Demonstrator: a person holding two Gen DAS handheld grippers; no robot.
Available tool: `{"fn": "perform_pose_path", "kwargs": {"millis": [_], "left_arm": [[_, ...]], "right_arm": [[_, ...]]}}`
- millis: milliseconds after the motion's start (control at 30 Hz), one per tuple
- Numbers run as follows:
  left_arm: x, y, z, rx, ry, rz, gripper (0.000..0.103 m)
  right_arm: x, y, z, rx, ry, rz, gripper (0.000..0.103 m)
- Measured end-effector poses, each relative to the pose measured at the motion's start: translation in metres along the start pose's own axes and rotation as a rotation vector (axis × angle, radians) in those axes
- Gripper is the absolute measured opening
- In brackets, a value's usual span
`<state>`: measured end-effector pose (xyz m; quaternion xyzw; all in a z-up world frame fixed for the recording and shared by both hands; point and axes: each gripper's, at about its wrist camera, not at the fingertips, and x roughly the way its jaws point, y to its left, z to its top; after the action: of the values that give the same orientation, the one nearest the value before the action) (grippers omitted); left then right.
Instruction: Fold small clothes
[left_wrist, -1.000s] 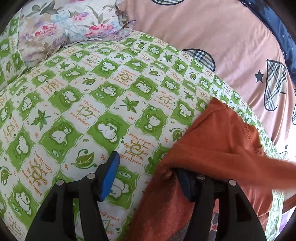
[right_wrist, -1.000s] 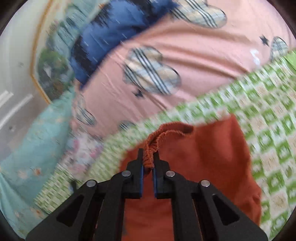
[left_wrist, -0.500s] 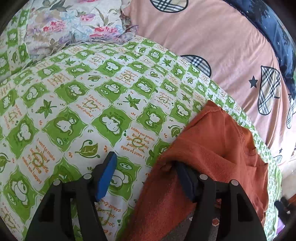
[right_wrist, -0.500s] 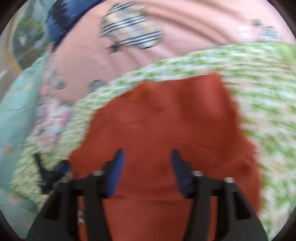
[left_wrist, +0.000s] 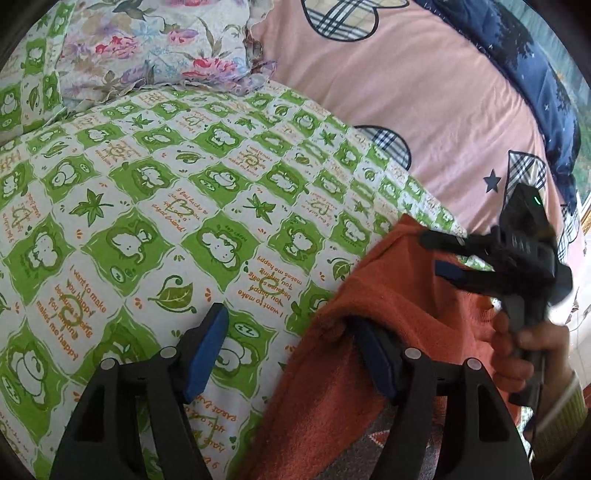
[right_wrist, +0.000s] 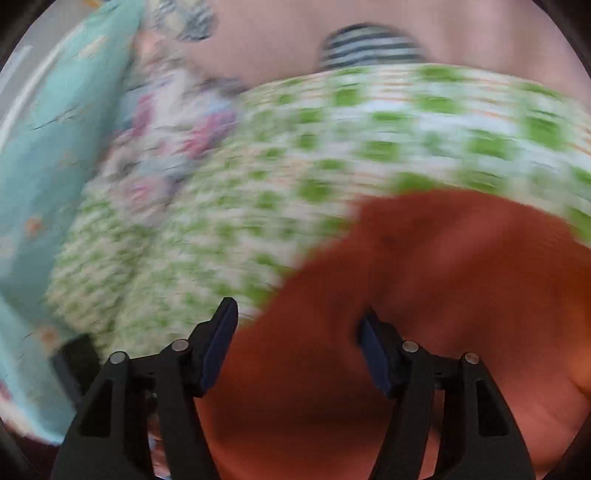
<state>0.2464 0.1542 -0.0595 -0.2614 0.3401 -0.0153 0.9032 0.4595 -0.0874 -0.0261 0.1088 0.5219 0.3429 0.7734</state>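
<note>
An orange knit garment (left_wrist: 399, 306) lies folded on the green-and-white checked blanket (left_wrist: 155, 206), at the lower right of the left wrist view. My left gripper (left_wrist: 291, 354) is open; its right finger is under the garment's left edge, its left finger over bare blanket. My right gripper (left_wrist: 430, 251) is open, held by a hand above the garment's far right part. In the blurred right wrist view the right gripper (right_wrist: 295, 343) is open over the garment (right_wrist: 424, 302), holding nothing.
A floral pillow (left_wrist: 155, 48) lies at the far left. A pink sheet (left_wrist: 424, 103) with plaid hearts and a dark blue cover (left_wrist: 535, 62) lie beyond the blanket. A light blue cloth (right_wrist: 48, 155) is at the left of the right wrist view.
My right gripper let go of the garment's collar, opened, and swung left over the garment. It now shows in the left wrist view. The left gripper stayed open in place.
</note>
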Motion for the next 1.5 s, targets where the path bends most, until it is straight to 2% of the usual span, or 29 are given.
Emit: {"fn": "perform_pose_path", "kwargs": {"millis": [100, 200, 233, 300, 400, 467, 600, 700, 800, 900, 1000, 1033, 1100, 1133, 1167, 1200, 1267, 1333, 1400, 1500], "left_arm": [[0.002, -0.002, -0.001, 0.008, -0.009, -0.001, 0.073], [0.003, -0.006, -0.002, 0.029, -0.010, -0.011, 0.077], [0.003, -0.006, -0.002, 0.030, -0.010, -0.017, 0.079], [0.004, -0.005, -0.002, 0.026, -0.005, -0.033, 0.079], [0.003, -0.002, 0.000, 0.008, 0.012, -0.057, 0.080], [-0.001, 0.002, 0.000, -0.007, 0.040, -0.081, 0.080], [-0.024, 0.010, -0.006, -0.026, 0.072, -0.114, 0.080], [-0.039, 0.003, -0.003, 0.021, 0.070, -0.096, 0.080], [-0.047, -0.010, 0.012, 0.075, 0.045, -0.073, 0.080], [-0.041, -0.017, 0.030, 0.087, 0.031, -0.039, 0.080], [-0.018, -0.023, 0.042, 0.101, 0.069, -0.008, 0.080], [-0.008, -0.025, 0.043, 0.110, 0.095, 0.017, 0.080], [0.005, -0.025, 0.041, 0.129, 0.134, 0.044, 0.080], [0.010, -0.025, 0.039, 0.133, 0.148, 0.048, 0.080], [0.015, -0.024, 0.036, 0.140, 0.168, 0.053, 0.080], [0.020, -0.024, 0.033, 0.151, 0.181, 0.064, 0.080], [0.026, -0.023, 0.028, 0.178, 0.198, 0.095, 0.080], [0.031, -0.024, 0.023, 0.201, 0.206, 0.115, 0.080], [0.035, -0.028, 0.018, 0.240, 0.215, 0.146, 0.082], [0.043, -0.038, 0.008, 0.319, 0.214, 0.193, 0.089]], "right_arm": [[0.019, -0.003, 0.031, 0.062, -0.106, 0.038, 0.066], [0.037, -0.021, 0.049, 0.167, -0.168, -0.004, 0.066], [0.035, -0.024, 0.049, 0.178, -0.199, -0.009, 0.065], [0.025, -0.026, 0.046, 0.207, -0.231, -0.098, 0.065], [-0.008, -0.020, 0.025, 0.186, -0.272, -0.116, 0.065], [-0.037, -0.013, 0.000, 0.162, -0.280, -0.147, 0.065], [-0.095, -0.014, -0.080, 0.185, -0.252, -0.196, 0.065], [-0.143, -0.019, -0.147, 0.234, -0.283, -0.368, 0.065], [-0.200, -0.034, -0.215, 0.363, -0.360, -0.590, 0.065], [-0.233, -0.045, -0.256, 0.458, -0.407, -0.694, 0.065], [-0.228, -0.055, -0.267, 0.480, -0.332, -0.690, 0.064], [-0.223, -0.055, -0.267, 0.473, -0.313, -0.673, 0.059], [-0.212, -0.052, -0.265, 0.452, -0.277, -0.707, 0.051], [-0.210, -0.051, -0.265, 0.444, -0.269, -0.709, 0.019], [-0.210, -0.052, -0.262, 0.445, -0.265, -0.674, 0.007], [-0.215, -0.048, -0.258, 0.436, -0.289, -0.667, 0.007], [-0.234, -0.033, -0.247, 0.368, -0.360, -0.741, 0.007], [-0.247, -0.030, -0.242, 0.359, -0.390, -0.776, 0.007], [-0.249, -0.042, -0.238, 0.367, -0.356, -0.843, 0.008], [-0.235, -0.076, -0.244, 0.447, -0.232, -0.908, 0.011]]}}
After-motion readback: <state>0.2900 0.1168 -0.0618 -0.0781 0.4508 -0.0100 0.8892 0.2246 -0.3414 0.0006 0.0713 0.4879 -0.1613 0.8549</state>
